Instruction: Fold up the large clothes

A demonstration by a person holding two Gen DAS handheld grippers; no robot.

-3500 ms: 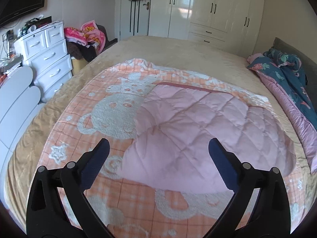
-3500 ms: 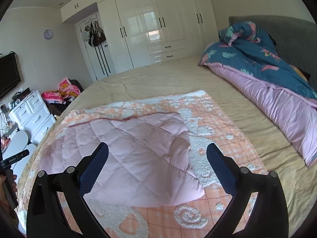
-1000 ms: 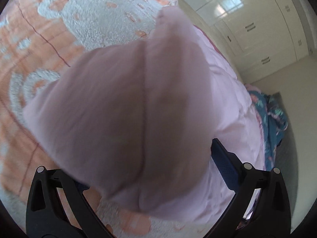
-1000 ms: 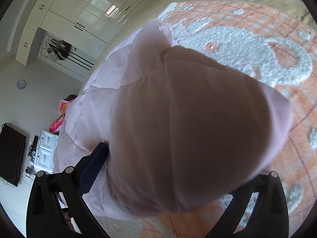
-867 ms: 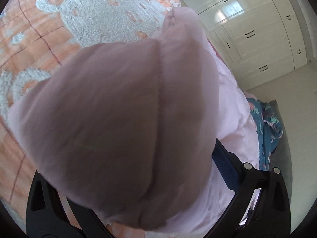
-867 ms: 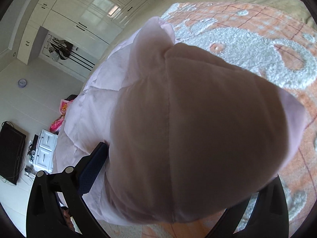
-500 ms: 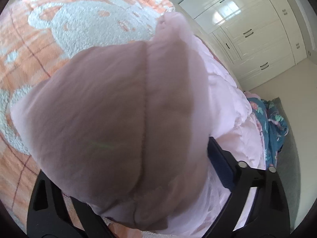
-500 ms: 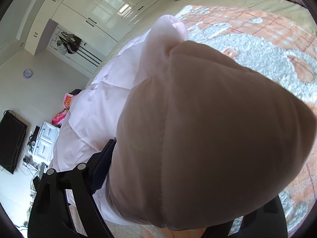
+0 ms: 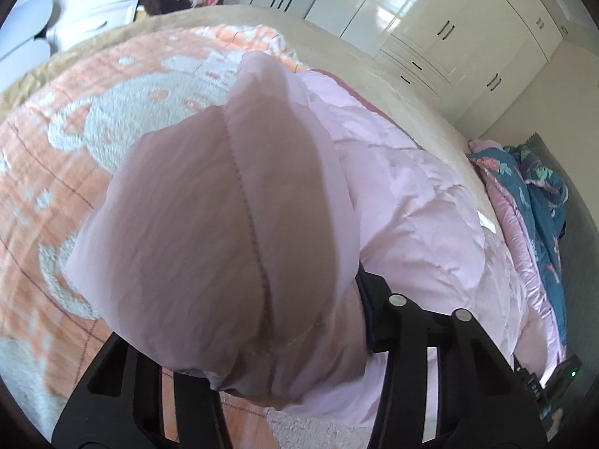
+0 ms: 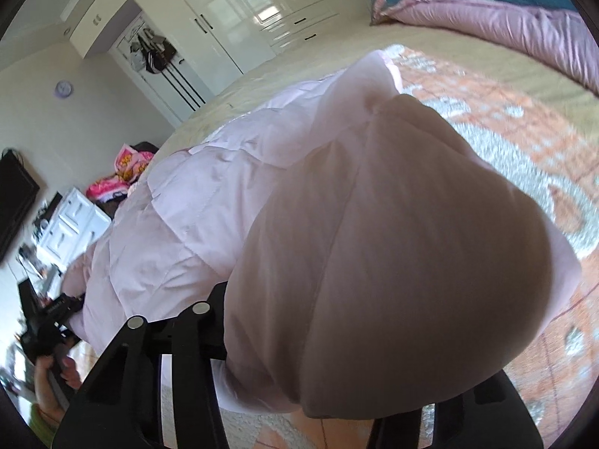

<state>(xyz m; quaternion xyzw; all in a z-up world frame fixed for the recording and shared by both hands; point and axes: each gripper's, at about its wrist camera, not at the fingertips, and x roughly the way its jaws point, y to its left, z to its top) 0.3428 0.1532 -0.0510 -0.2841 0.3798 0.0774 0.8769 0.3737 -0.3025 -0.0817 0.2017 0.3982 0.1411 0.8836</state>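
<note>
Over both tongs, pink quilted garment (image 9: 232,232) hides their tips.

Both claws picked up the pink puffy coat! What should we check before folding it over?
1. Left claw holding the pink coat: ok, a corner bunches between its fingers.
2. Right claw holding the pink coat: ok, same bunching.
3. Grip depth: cannot tell, fabric hides the fingertips.
4. Landing spot on the orange blanket: cannot tell, the coat blocks most of the view.
5. Coat away from the blue quilt: ok.
</note>
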